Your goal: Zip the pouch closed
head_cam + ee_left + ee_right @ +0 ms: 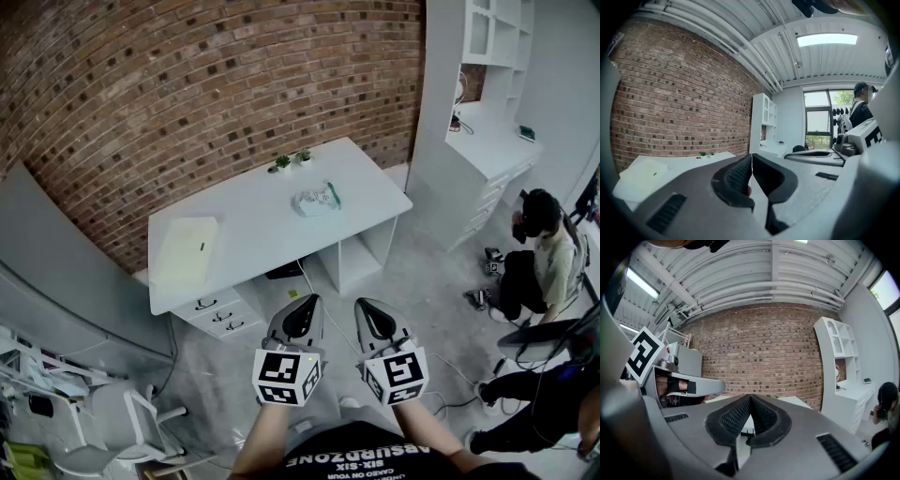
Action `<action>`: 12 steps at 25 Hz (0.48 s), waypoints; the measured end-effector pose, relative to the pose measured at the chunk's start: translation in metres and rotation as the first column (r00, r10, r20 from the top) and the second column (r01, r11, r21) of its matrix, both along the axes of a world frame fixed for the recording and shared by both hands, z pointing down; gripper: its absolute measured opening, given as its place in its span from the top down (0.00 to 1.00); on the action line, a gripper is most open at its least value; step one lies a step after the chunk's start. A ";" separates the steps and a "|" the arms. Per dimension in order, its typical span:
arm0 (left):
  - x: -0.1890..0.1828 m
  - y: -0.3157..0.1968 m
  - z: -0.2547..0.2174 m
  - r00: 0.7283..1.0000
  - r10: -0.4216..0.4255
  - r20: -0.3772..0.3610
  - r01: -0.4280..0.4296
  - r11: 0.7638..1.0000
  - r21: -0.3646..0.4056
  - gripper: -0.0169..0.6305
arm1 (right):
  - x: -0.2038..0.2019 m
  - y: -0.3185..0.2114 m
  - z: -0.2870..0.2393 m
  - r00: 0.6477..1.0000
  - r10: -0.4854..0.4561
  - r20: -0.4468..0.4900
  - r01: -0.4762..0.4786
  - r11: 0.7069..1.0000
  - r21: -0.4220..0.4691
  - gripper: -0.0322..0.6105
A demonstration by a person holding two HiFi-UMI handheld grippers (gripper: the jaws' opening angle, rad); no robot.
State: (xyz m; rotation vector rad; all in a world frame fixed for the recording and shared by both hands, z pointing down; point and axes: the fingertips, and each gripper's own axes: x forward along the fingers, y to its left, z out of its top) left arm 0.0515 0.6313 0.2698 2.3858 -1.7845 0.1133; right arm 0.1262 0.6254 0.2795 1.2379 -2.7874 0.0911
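The pouch (318, 200), white with green print, lies on the white desk (253, 211) near its right end, far ahead of both grippers. My left gripper (307, 301) and right gripper (365, 306) hang side by side over the floor in front of the desk, both pointing toward it. In the left gripper view the left gripper (751, 160) has its jaws closed tip to tip with nothing between them. In the right gripper view the right gripper (750, 401) is likewise shut and empty. The pouch's zipper is too small to make out.
A pale yellow pad (185, 251) lies on the desk's left end, with two small plants (292, 160) at the back by the brick wall. Drawers (221, 315) sit under the desk. A seated person (542, 255) and white shelving (495, 56) are at right, a chair (111, 422) at lower left.
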 end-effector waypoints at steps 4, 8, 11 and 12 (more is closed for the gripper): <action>0.000 -0.011 0.006 1.000 0.010 0.006 -0.010 1.000 -0.004 0.96 | -0.004 -0.007 0.005 1.000 -0.011 -0.008 0.011 1.000 0.003 0.95; -0.003 -0.030 0.010 0.999 0.034 0.020 -0.034 0.999 0.000 0.96 | -0.010 -0.025 0.012 1.000 -0.007 -0.011 0.007 1.000 -0.002 0.95; -0.010 -0.053 0.009 0.999 0.040 0.025 -0.040 0.999 -0.003 0.96 | -0.017 -0.044 0.011 1.000 -0.005 -0.027 0.005 1.000 -0.015 0.95; -0.013 -0.060 0.008 0.999 0.039 0.027 -0.039 0.999 0.000 0.96 | -0.018 -0.051 0.010 0.999 -0.003 -0.034 0.002 1.000 -0.021 0.95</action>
